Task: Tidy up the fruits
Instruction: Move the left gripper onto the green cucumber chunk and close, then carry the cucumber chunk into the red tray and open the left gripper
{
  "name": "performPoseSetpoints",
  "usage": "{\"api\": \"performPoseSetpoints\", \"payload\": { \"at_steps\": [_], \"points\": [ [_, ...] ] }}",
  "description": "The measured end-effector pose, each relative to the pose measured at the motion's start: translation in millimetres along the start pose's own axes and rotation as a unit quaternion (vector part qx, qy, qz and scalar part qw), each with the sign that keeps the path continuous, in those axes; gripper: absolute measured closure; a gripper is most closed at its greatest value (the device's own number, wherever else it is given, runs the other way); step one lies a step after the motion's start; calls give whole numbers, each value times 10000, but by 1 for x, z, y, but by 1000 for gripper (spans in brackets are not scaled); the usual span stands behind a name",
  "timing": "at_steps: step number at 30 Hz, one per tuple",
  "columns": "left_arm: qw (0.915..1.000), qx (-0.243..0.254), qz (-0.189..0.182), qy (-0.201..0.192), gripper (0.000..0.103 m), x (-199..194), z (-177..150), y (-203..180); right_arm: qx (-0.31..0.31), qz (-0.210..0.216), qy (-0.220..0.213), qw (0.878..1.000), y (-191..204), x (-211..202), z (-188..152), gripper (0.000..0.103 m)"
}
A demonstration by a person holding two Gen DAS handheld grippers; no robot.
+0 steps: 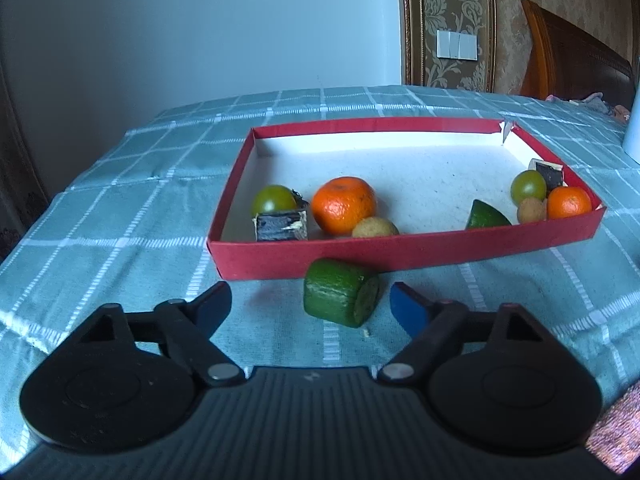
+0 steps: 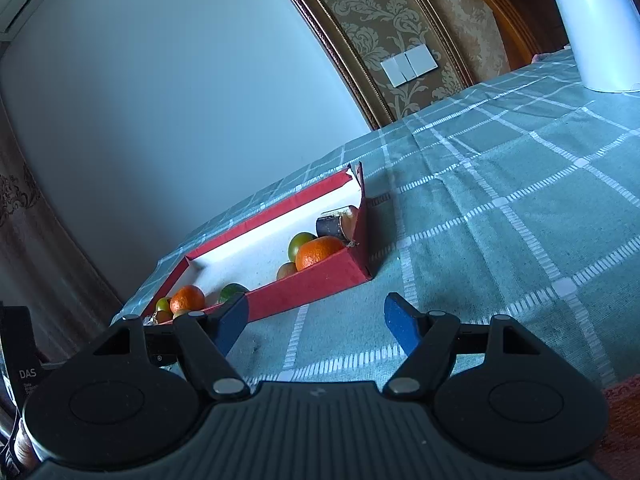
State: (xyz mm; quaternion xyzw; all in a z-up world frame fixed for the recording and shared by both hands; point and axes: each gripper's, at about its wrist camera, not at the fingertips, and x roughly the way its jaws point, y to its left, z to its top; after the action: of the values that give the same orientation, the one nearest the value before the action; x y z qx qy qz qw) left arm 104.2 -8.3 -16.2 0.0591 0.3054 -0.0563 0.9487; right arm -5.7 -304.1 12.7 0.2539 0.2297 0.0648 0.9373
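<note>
Left wrist view faces the red box [image 1: 400, 254] near, squarely; right wrist view sees it obliquely, tilted.

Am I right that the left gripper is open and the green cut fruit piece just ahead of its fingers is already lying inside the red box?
Not quite. The left gripper is open, but the green cut fruit piece lies on the tablecloth, outside the red box, just in front of its near wall. The left wrist view shows this.

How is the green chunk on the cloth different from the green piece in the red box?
The chunk lies outside the box on the cloth, between the open left tongs; the piece sits inside. The chunk is a stubby cylinder with a flat cut end; the piece looks like a pointed wedge. Both are green.
</note>
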Motion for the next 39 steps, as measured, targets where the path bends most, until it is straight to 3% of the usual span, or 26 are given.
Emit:
{"api": "performPoseSetpoints", "payload": {
  "at_steps": [5, 13, 23, 33, 39],
  "points": [
    [9997, -162, -206, 16, 39, 3, 1, 4, -1, -4, -3, 10000, 0, 0, 0, 28],
    [9993, 84, -329, -128, 65, -2, -2, -6, 3, -2, -6, 10000, 0, 0, 0, 28],
    [9997, 96, -185, -159, 69, -7, -2, -12, 3, -4, -1, 10000, 0, 0, 0, 28],
    [9966, 164, -37, -810, 69, -38, 17, -16, 5, -8, -2, 10000, -1, 1, 0, 28],
    [9963, 104, 111, -852, 69, -30, 35, -16, 16, -14, -11, 10000, -3, 0, -2, 28]
  ]
}}
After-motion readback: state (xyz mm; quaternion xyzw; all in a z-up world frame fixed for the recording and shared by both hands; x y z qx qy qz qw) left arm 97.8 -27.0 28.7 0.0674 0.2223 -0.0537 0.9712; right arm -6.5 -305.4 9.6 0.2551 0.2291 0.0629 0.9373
